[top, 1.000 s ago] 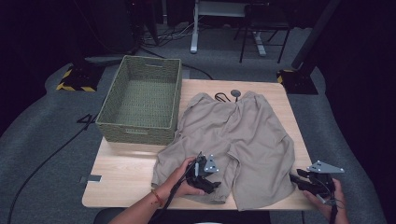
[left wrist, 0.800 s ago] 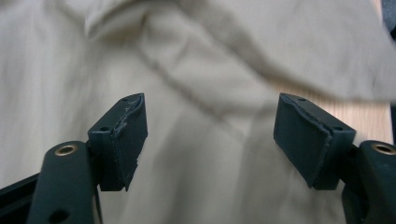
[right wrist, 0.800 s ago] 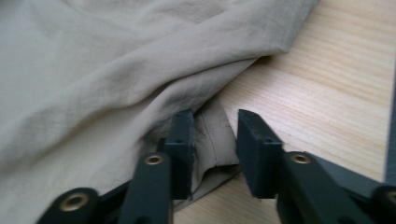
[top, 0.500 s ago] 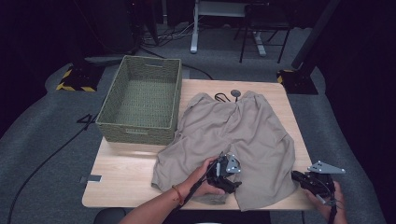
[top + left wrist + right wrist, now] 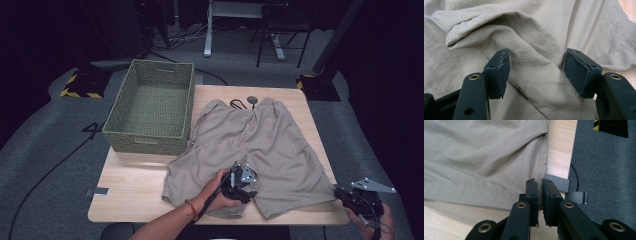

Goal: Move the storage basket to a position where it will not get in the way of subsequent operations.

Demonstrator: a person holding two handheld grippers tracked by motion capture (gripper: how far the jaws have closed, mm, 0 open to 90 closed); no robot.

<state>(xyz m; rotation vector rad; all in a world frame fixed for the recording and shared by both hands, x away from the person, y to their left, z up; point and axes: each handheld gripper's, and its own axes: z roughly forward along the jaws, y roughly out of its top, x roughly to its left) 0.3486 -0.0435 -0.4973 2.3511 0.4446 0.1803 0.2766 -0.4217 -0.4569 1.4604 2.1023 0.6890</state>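
Beige shorts (image 5: 260,140) lie spread flat on the wooden table (image 5: 135,185), waistband at the far side. My left gripper (image 5: 243,186) hovers over the near middle of the shorts, close to the crotch. Its jaws stand wide open around a raised fold of the fabric (image 5: 536,30), with the left gripper (image 5: 536,67) not closed on it. My right gripper (image 5: 342,194) is at the table's near right corner. Its jaws are pressed together at the hem corner of the shorts' right leg (image 5: 474,152), where the right gripper (image 5: 539,182) pinches the cloth.
A woven green basket (image 5: 145,140) stands empty on the table's left half, touching the shorts' left side. A black cord with a round disc (image 5: 250,100) lies by the waistband. The table's right edge (image 5: 560,150) drops off to grey carpet (image 5: 604,170).
My left gripper has slid right across the shorts, from the left leg's hem to the near middle. The right gripper has stayed at the corner.
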